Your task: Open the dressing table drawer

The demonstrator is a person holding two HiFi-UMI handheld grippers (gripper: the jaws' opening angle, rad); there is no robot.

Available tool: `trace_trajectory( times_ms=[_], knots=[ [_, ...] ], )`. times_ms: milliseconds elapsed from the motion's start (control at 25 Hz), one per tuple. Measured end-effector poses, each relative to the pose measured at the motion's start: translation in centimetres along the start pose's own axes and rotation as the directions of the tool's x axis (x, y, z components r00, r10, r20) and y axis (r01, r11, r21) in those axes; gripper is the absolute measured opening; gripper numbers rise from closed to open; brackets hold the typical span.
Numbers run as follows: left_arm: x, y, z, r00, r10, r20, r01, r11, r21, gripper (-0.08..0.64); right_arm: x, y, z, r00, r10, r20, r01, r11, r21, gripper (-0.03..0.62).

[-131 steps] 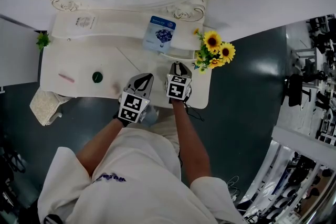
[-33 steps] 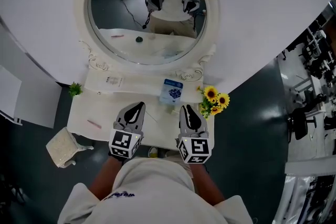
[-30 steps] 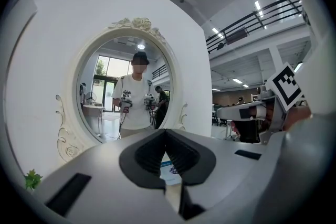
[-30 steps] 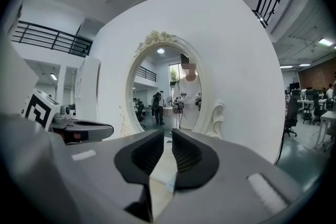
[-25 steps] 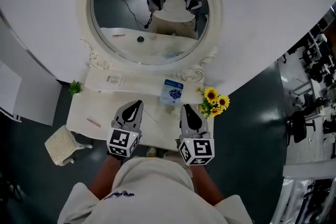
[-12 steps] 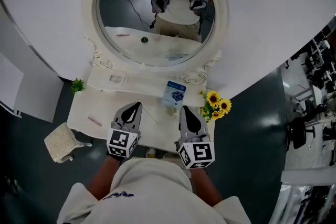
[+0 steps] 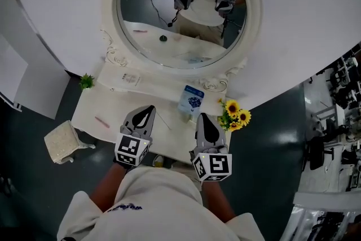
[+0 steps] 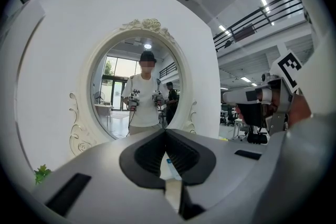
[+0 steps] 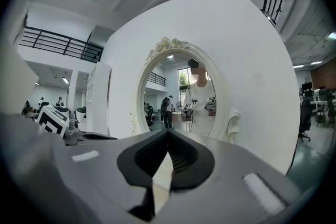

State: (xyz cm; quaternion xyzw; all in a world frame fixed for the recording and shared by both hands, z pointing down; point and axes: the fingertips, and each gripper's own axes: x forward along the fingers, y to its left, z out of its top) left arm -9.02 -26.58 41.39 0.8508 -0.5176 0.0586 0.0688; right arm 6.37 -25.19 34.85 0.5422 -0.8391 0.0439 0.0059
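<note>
The white dressing table (image 7: 113, 113) stands below me, under its oval mirror (image 7: 180, 14). Its drawer front is hidden beneath the tabletop's near edge in every view. My left gripper (image 7: 148, 109) hovers over the front of the tabletop, left of centre. It is shut, and in the left gripper view (image 8: 166, 131) the jaws meet with nothing between them. My right gripper (image 7: 203, 118) is beside it over the front right part, also shut and empty, as the right gripper view (image 9: 168, 132) shows. Both point level toward the mirror, which reflects the person and both grippers.
On the table are a blue packet (image 7: 192, 100), a bunch of sunflowers (image 7: 234, 115) at the right corner, a pink stick (image 7: 102, 121) and a white card (image 7: 131, 78) on the raised shelf. A small green plant (image 7: 86, 81) and a cushioned stool (image 7: 63, 144) are at the left.
Five seconds ago the view was close over the tabletop; now it has pulled back to show the whole mirror. Over the last second both grippers keep their place.
</note>
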Motion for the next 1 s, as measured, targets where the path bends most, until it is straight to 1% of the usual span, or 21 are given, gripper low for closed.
trace_trajectory(
  times_ms=[1000],
  knots=[
    [0.5, -1.4, 0.2, 1.0, -0.022, 0.007, 0.022, 1.0, 0.008, 0.009, -0.2, -0.3, -0.5, 1.0, 0.004, -0.01, -0.004, 1.0, 0.009, 0.011]
  ],
)
